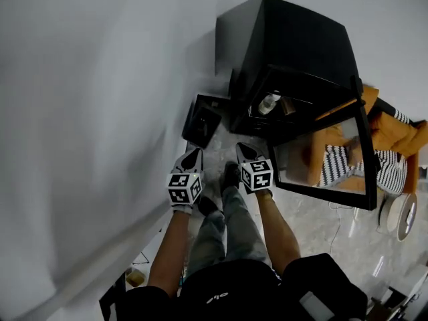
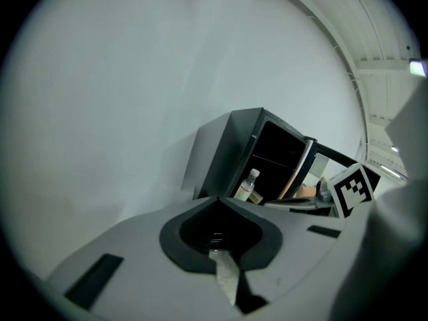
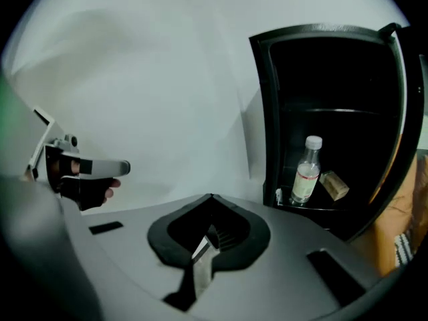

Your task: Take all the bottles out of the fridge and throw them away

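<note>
A black fridge (image 1: pixel 294 52) stands open against the white wall, its glass door (image 1: pixel 334 159) swung out to the right. One clear bottle (image 1: pixel 269 103) with a white cap stands upright on the fridge's lower shelf (image 3: pixel 314 207); it is also the bottle (image 3: pixel 307 169) in the right gripper view and the bottle (image 2: pixel 248 184) in the left gripper view. My left gripper (image 1: pixel 193 154) and right gripper (image 1: pixel 244 150) are side by side, short of the fridge. Both the left gripper (image 2: pixel 217 199) and the right gripper (image 3: pixel 211 196) are shut with nothing between them.
A black bin (image 1: pixel 200 122) sits on the floor left of the fridge, just beyond the left gripper. A small tan object (image 3: pixel 334 184) lies beside the bottle. An orange seat with striped cloth (image 1: pixel 394 139) is to the right, behind the door.
</note>
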